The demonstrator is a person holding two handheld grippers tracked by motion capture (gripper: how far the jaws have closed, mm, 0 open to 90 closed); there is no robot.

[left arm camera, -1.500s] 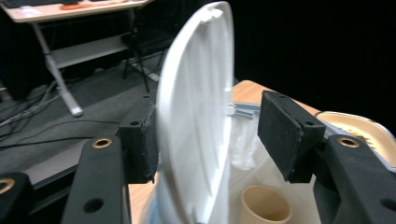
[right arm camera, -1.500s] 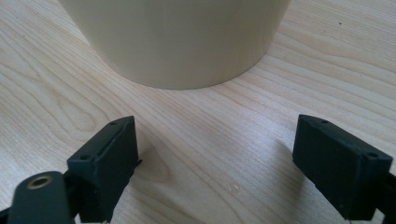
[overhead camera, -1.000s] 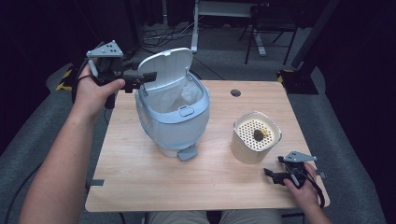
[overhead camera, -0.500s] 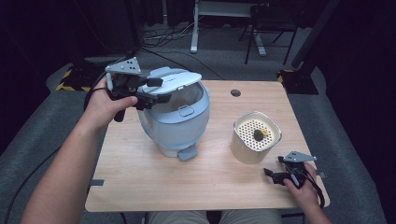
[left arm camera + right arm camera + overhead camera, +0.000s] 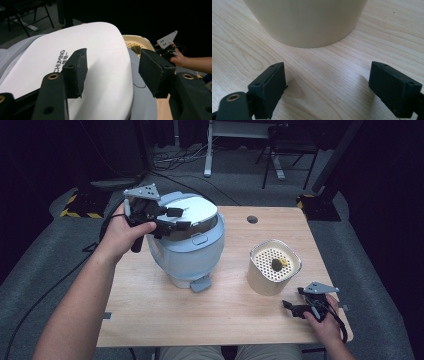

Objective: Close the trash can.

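The left gripper [image 5: 175, 220] sits on top of the blue pot [image 5: 187, 255], at about 10 o'clock on the table [image 5: 150, 320]. Its jaws have just been closing a bit, but they are part open w/ a gap. The white lid [image 5: 100, 62] lies flat under them and looks shut on the pot. One pad [image 5: 75, 72] rests over the lid by the printed letters; the other is off the lid's edge. Can't tell if they press it, and nothing is pinched between them.

The pot stands upright, left of the table's middle. A small grey tab [image 5: 201, 284] sticks out at its bottom, at 6 o'clock.

Next, at about 3 o'clock from the pot, a cream cup [image 5: 272, 267] stands apart from it. It has a top w/ many holes and a small dark bit w/ yellow [image 5: 277, 264] on it.

The right gripper [image 5: 292, 307] is at 5 o'clock on the table, near the cup but not touching. Its jaws are apart, w/ just bare wood between them.
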